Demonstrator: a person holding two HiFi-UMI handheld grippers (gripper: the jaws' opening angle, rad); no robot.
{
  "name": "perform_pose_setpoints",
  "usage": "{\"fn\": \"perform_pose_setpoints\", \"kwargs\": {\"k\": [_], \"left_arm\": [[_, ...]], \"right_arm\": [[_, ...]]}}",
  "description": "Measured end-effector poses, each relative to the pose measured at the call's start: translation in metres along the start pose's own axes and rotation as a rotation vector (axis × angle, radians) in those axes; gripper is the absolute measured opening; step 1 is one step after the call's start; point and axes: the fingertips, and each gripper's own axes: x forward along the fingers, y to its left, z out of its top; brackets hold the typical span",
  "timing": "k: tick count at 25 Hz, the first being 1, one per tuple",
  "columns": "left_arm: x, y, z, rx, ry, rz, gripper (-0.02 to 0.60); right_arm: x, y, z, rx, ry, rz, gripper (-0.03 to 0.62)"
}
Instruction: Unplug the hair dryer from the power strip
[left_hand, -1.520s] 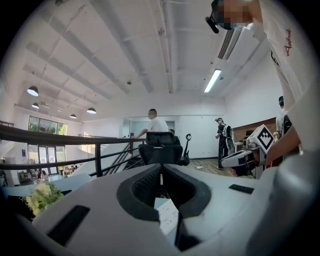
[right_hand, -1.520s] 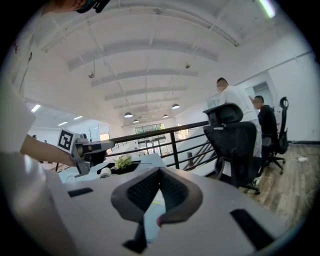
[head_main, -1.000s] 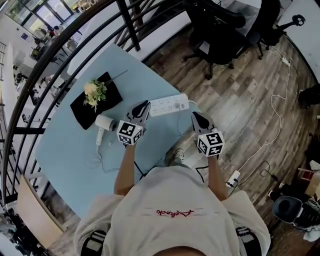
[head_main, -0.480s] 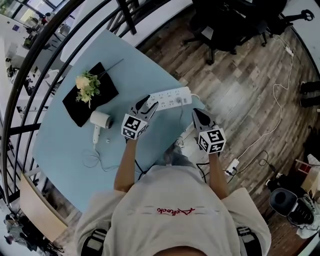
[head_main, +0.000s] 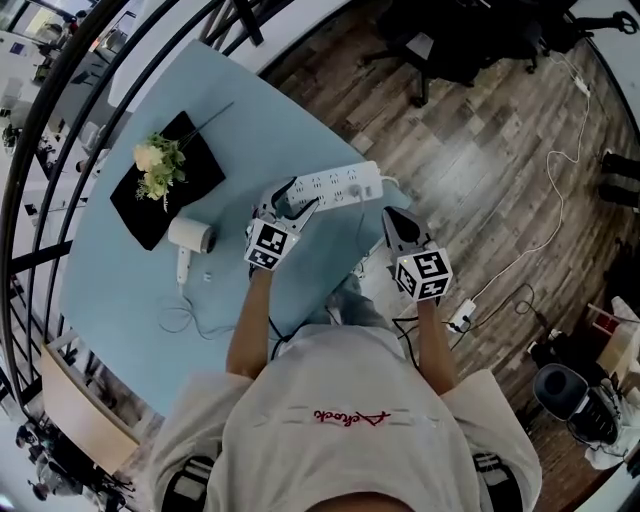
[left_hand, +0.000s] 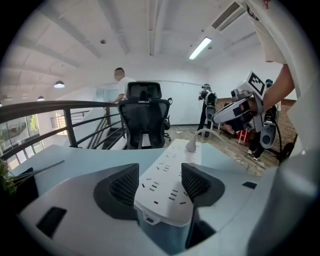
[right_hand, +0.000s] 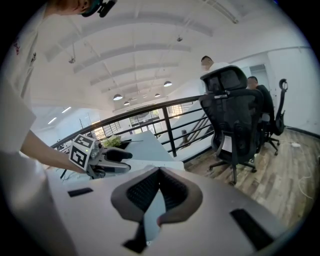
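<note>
Left gripper (left_hand: 160, 175): jaws opening, astride the near end of the white power strip (head_main: 335, 187) on the light-blue table (head_main: 250, 130). Right gripper (right_hand: 159, 187): jaws closed, empty, by the table's edge. Hair dryer (head_main: 190, 236): white, lying left of the strip and apart from it, beside a black mat (head_main: 195, 150) bearing flowers (head_main: 155, 170).

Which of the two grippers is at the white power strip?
The left gripper: its jaws are opening either side of the long white power strip's end; the right gripper is shut and empty.
</note>
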Motion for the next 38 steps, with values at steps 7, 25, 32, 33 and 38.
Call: {"fn": "perform_pose_setpoints", "kwargs": {"k": [7,25,32,33,38], "left_arm": [[0.006,-0.001,-0.007,-0.027,-0.001,-0.013,0.245],[0.005,0.001,-0.009,-0.061,-0.048,-0.016,0.245],[0.004,0.0,-0.009,-0.061,-0.048,-0.02,0.245],[0.004,0.0,-0.009,-0.06,-0.049,-0.02,0.245],[0.004,0.0,-0.009,-0.057,-0.051,-0.021,0.245]], "right_arm": [[0.008,-0.003,-0.004,0.011,0.006,0.005,0.018],[0.028,0.008,0.016,0.023,-0.048,0.023,0.018],[0.045,0.016,0.033,-0.007,-0.063,0.029,0.018],[0.047,0.017,0.035,-0.006,-0.067,0.033,0.018],[0.056,0.028,0.034,-0.018,-0.056,0.08,0.222]]}}
